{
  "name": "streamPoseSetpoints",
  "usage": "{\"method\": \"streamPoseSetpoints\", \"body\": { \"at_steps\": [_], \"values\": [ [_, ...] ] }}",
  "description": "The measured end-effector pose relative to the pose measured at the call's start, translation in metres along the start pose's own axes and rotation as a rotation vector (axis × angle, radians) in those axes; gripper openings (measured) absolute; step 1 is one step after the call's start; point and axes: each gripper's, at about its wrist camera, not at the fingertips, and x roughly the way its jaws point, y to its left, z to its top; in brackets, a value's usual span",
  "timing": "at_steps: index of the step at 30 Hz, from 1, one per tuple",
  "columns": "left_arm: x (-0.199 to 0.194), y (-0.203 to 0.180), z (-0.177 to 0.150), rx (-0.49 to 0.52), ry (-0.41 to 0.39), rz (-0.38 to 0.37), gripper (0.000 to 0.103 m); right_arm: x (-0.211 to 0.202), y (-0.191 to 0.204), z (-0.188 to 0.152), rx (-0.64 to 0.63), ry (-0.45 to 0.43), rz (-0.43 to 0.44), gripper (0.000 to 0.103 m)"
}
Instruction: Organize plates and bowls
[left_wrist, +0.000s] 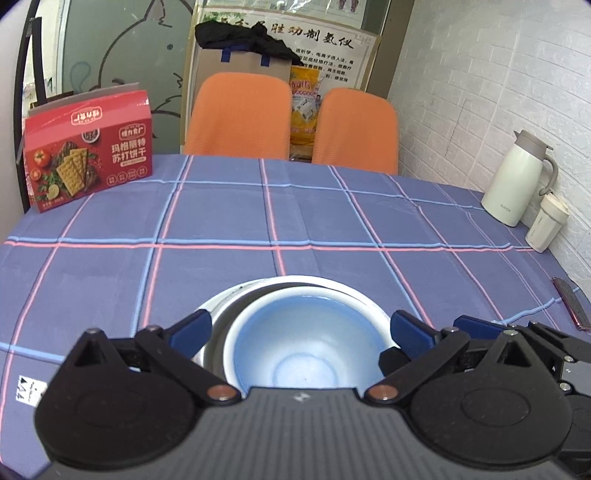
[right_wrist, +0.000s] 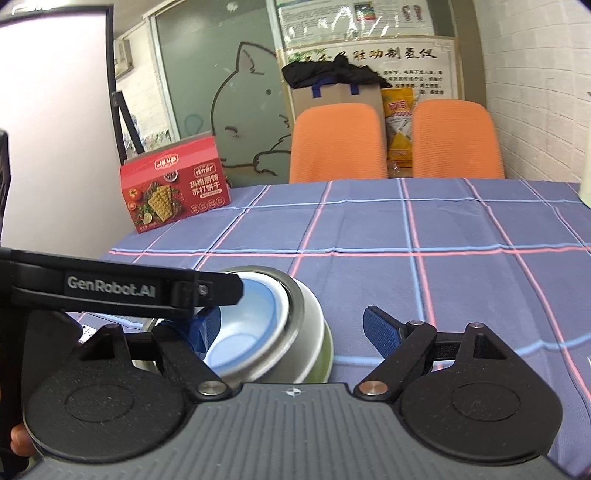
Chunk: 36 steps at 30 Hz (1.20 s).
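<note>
Blue bowl (left_wrist: 306, 347) nested inside steel bowl (left_wrist: 221, 314), the stack low and near on the checked tabletop (left_wrist: 332, 221), and in the right view seated on what looks like a white plate (right_wrist: 142, 363), mostly hidden. Left tool (left_wrist: 301, 332) spread wide, blue pads either side of the stack, gripping nothing. Right tool (right_wrist: 291, 325) also wide and empty, just beside the stack (right_wrist: 280, 332) on its right, left pad close against or over the rim; contact impossible to confirm.

Judged nearly done: bowls already nested, release or withdrawal the likely step in hand.

Risks from here:
- Snagging a rim with a pad while pulling back, enough to tip or drag the stack, light as the bowls seem.
- Two tools crowded around one stack, the left tool's finger crossing the right view just above the bowl; a bump between them could jolt it.
- Blue bowl apparently sitting slightly off-centre in the steel one; a nudge could rock it.
- Cloth sliding under a dragged plate.
</note>
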Motion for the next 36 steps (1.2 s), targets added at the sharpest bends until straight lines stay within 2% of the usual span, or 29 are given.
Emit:
{"method": "streamPoseSetpoints", "body": {
  "at_steps": [3,9,12,19,36],
  "values": [
    [-0.015,-0.009,-0.010,0.004,-0.039,0.006,0.102,-0.015,-0.006,-0.009,0.020,-0.025,-0.021,0.072],
    [-0.043,-0.013,-0.042,-0.078,-0.132,-0.044,0.102,-0.042,-0.027,-0.036,0.089,-0.062,-0.070,0.072],
    [-0.050,-0.018,-0.059,-0.069,-0.174,-0.016,0.102,-0.047,-0.035,-0.052,0.120,-0.047,-0.088,0.072],
    [-0.050,-0.031,-0.082,0.020,-0.150,0.048,0.102,-0.057,-0.043,-0.075,0.143,-0.047,-0.105,0.072],
    [-0.085,-0.055,-0.131,0.073,-0.175,0.034,0.102,-0.103,-0.031,-0.111,0.116,-0.107,-0.147,0.072]
  ]
}}
